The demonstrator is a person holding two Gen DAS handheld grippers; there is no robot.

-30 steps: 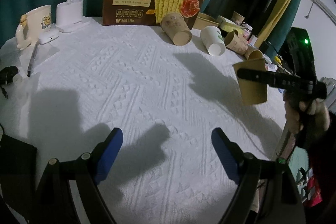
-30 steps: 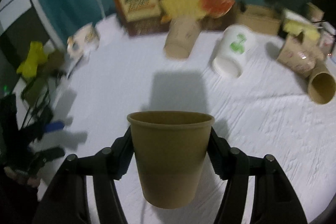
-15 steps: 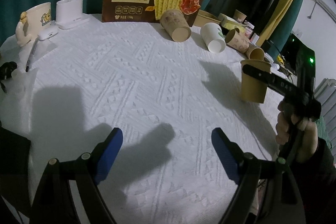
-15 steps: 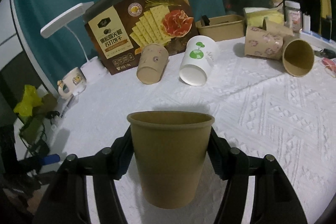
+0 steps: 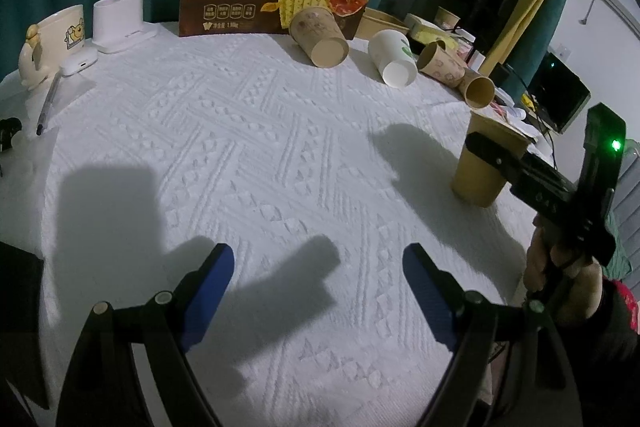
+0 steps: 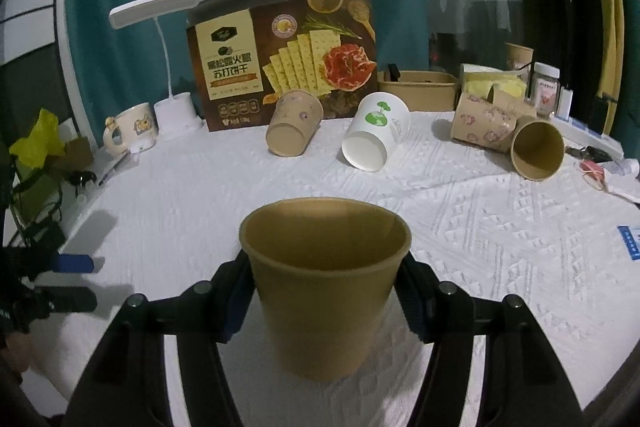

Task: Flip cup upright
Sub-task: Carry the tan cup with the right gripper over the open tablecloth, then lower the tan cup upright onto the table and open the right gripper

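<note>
Here my right gripper clamps the plain brown paper cup upright, mouth at twelve o'clock. My left gripper gapes empty over the white embossed tablecloth.

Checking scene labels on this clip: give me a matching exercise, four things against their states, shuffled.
Things:
1. plain brown cup
2. white cup
3. left gripper
4. ceramic mug

States:
A. open, nothing between its fingers
B. lying on its side, green print
C. upright, clamped in the right gripper
D. standing beside the lamp base

Pairs: 1-C, 2-B, 3-A, 4-D
</note>
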